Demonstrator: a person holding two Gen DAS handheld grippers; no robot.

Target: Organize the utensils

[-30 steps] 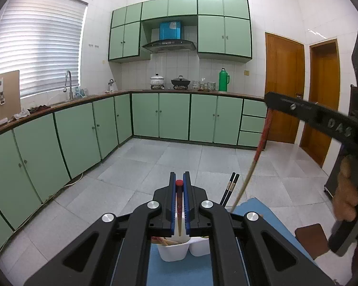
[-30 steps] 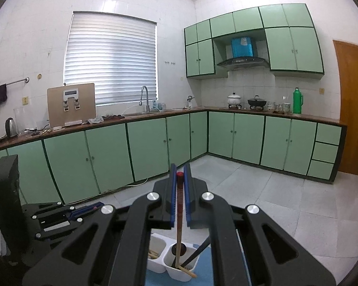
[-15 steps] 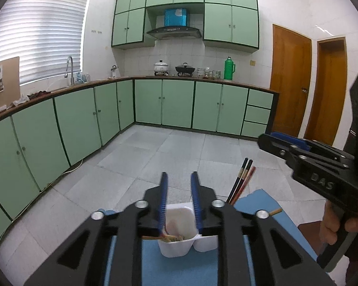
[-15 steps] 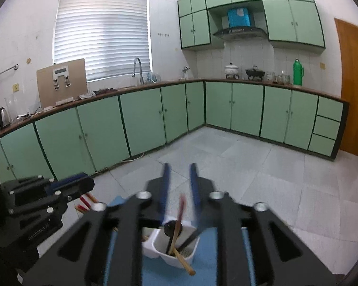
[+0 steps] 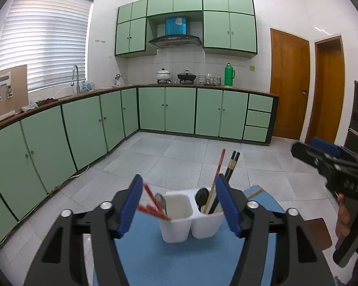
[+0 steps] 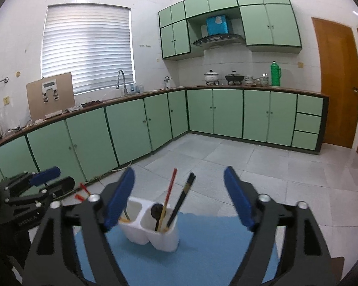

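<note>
Currently both grippers hang over a blue mat [image 5: 179,257] on the desk, w/ a white two-compartment holder [image 5: 191,224] standing on it.

Layout, largest first:
- Mat: covers the desk under the holder; a brown patch shows at its right edge, identity unclear.
- Holder: upright, two cups joined side by side.
- Left gripper [image 5: 180,206]: released. Jaws have just been opening, nothing clamped; the holder sits beyond and between the blue pads, not touched.
- Right gripper [image 6: 179,200]: released, jaws have just been opening to a wide gap, nothing between the pads.
- Right compartment: black chopsticks [image 6: 181,200], one red-tipped chopstick [image 6: 169,193] and a black spoon [image 6: 157,211], all leaning.
- Left compartment: red chopsticks [image 5: 152,202] lying low across the rim, plus a metal spoon [image 5: 160,201].
- One loose light-wood chopstick [image 5: 255,193] on the mat's far right corner.

Judgement: drop-off looks done for these items; loose piece remains.

Risks:
1. Red chopsticks in the left cup lean far out over the rim. A brush from a pad on withdrawal could flip them out.
2. Holder is light plastic w/ tall leaning contents, so top-heavy. A side knock could tip it.
3. Both grippers crowd one spot; collision poss. if both move at once.
4. Loose chopstick near the mat edge may roll off.
</note>
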